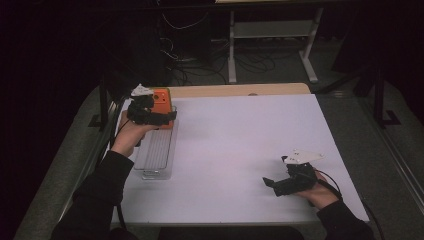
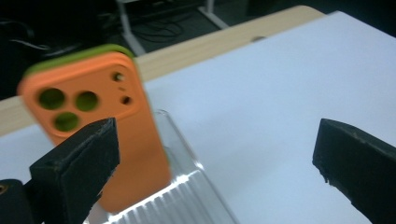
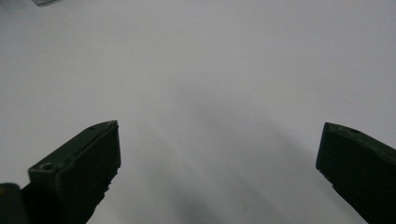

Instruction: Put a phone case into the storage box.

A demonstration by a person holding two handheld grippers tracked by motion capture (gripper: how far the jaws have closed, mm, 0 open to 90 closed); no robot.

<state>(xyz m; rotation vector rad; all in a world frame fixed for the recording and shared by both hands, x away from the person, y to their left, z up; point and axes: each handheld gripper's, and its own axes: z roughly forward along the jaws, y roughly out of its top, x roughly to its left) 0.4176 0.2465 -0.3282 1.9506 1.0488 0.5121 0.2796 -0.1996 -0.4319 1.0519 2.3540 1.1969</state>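
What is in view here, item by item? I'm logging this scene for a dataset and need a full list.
phone case: one, orange with a green edge, standing on end in the far part of the tray, camera cutouts facing the left gripper.
tray: one, clear ribbed plastic, at the table's left edge.
table: one, white top with a wooden strip along the far side.
desk frame: one, white, on the floor beyond the table.
cables: several, dark, on the floor behind.
left gripper: one, black, jaws open, by the phone case.
right gripper: one, black, jaws open over bare table, near right.
sleeves: two, dark.
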